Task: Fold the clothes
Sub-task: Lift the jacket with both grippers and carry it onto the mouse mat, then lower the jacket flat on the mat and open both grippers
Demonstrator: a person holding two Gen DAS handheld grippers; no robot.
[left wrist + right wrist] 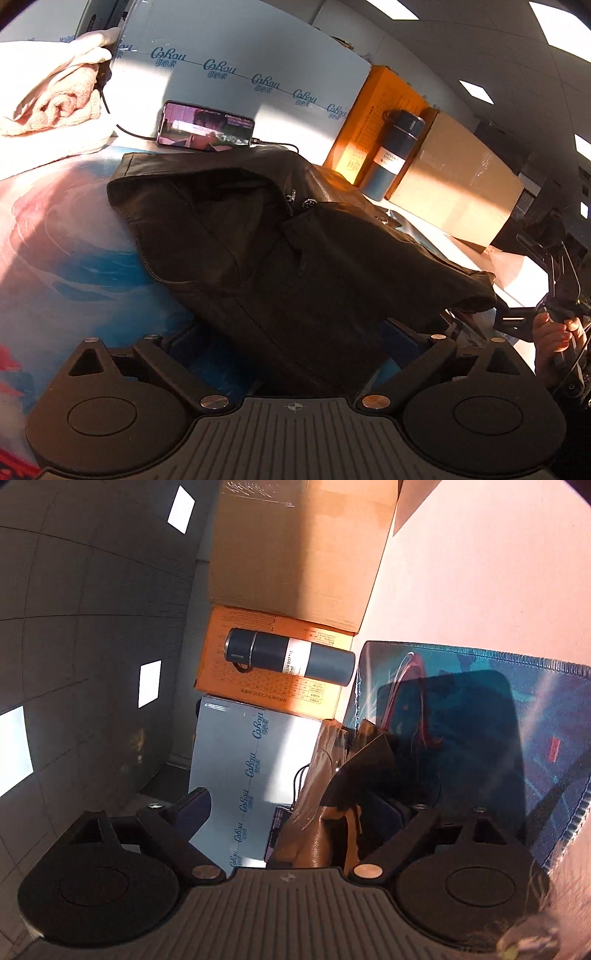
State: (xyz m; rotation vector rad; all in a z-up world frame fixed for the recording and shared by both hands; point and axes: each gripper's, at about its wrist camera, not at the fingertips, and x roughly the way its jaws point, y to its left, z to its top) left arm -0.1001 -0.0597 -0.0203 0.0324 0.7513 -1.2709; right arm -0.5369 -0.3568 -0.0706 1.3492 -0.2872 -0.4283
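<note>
my left gripper [295,354] has the black jacket [280,236] right in front of it, and its jaws look clamped on the near edge, though the cloth hides the tips. the jacket lies on the blue mat [74,258] on the desk, with its long side running away from me toward the phone [205,127]. my right gripper [303,812] is turned on its side at the jacket's far right corner. its jaws are wide apart, with a fold of jacket between them. i think the left one is nearer the bulk, so it should lead the fold.
</note>
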